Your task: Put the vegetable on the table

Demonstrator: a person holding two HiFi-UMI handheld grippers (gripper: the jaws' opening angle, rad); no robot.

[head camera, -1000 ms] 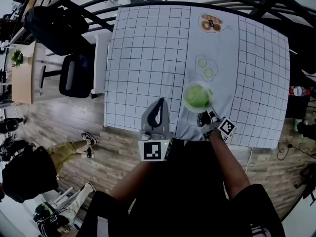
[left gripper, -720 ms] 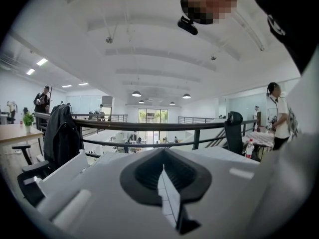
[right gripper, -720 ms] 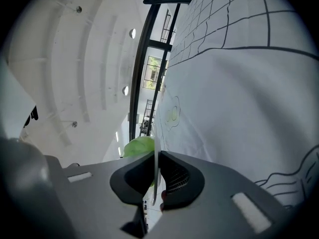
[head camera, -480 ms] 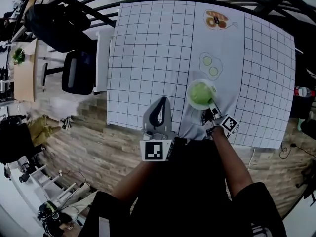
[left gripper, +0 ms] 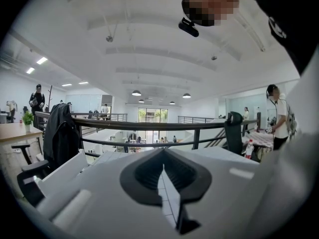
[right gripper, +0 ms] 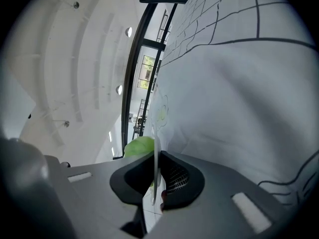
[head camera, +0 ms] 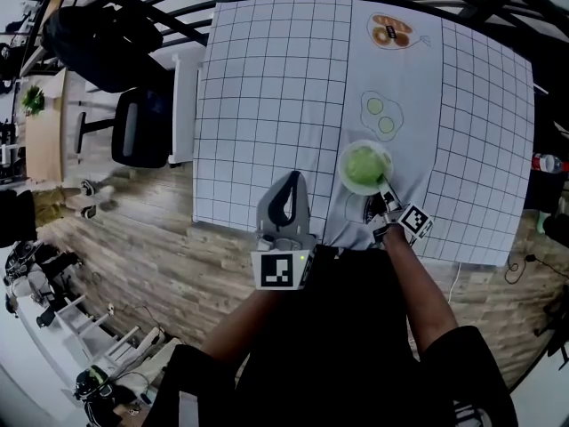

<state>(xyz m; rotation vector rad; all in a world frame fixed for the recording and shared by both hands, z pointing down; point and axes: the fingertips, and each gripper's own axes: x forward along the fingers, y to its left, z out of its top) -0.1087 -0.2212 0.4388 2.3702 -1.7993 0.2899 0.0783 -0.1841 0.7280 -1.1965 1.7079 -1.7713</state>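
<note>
A round green vegetable [head camera: 363,164] lies on a white plate [head camera: 342,169] at the table's [head camera: 267,105] near right part. My right gripper [head camera: 384,192] is shut on the plate's near rim. In the right gripper view the thin white plate rim [right gripper: 155,133] stands pinched between the jaws of the right gripper [right gripper: 154,178], with the vegetable [right gripper: 138,146] just beyond it. My left gripper [head camera: 289,181] is held at the table's front edge, left of the plate, shut and with nothing in it. The left gripper [left gripper: 162,171] points out over the table.
The grid-patterned cloth carries printed food pictures: two green slices [head camera: 382,116] just beyond the plate and an orange dish [head camera: 389,32] at the far edge. A black chair [head camera: 138,127] and a dark jacket [head camera: 98,47] stand left of the table. A black railing runs behind.
The plate and both grippers keep their places against the table. The head camera has shifted slightly, and a person on the floor at the left has passed out of sight.
</note>
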